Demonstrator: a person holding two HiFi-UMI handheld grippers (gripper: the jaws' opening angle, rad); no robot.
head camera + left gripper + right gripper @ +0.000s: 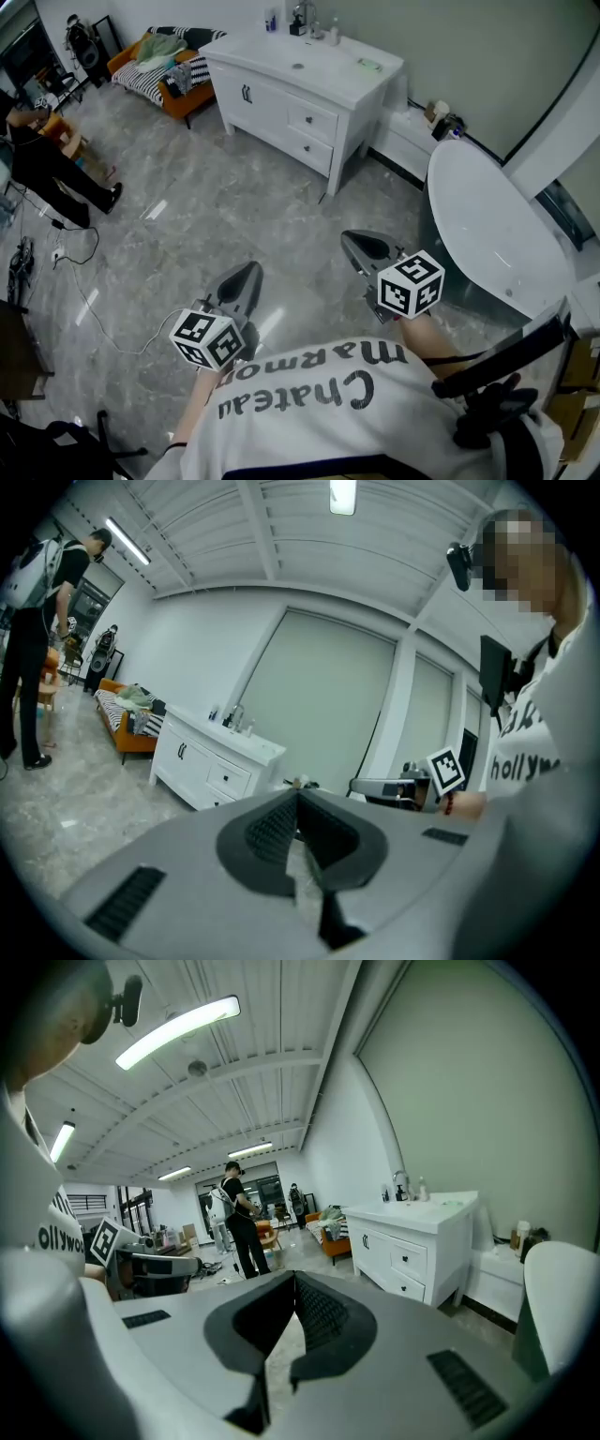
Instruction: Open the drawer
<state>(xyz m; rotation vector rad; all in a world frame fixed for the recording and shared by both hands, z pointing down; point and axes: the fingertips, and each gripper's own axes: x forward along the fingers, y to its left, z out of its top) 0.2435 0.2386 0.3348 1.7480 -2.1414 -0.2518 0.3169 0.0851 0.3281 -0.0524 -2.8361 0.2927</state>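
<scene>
A grey marbled floor (234, 206) fills most of the head view. A white vanity cabinet (246, 94) stands against the pale wall at upper centre. The drawer (312, 120) is in the right half of the cabinet's front, flush and closed, with a second drawer just below it. Bottles and a tap (302, 19) stand on the cabinet's top.

The left hand-held gripper (246, 274) is at lower centre-left and the right hand-held gripper (359, 246) at lower centre-right. They are apart from each other, and both point up the frame toward the cabinet, well short of it. Each is angled only slightly downward. In their own views, each one's jaws meet at the tips with nothing between them. Their marker cubes, left (208, 339) and right (411, 284), sit just above the wearer's white printed shirt (309, 403).

Bare floor lies between the jaws and the cabinet. A white bathtub (497, 234) curves along the right edge and an orange sofa (159, 80) sits at upper left. A person in dark clothes (47, 173) stands at the left edge. A cable (94, 309) trails across the floor at lower left.
</scene>
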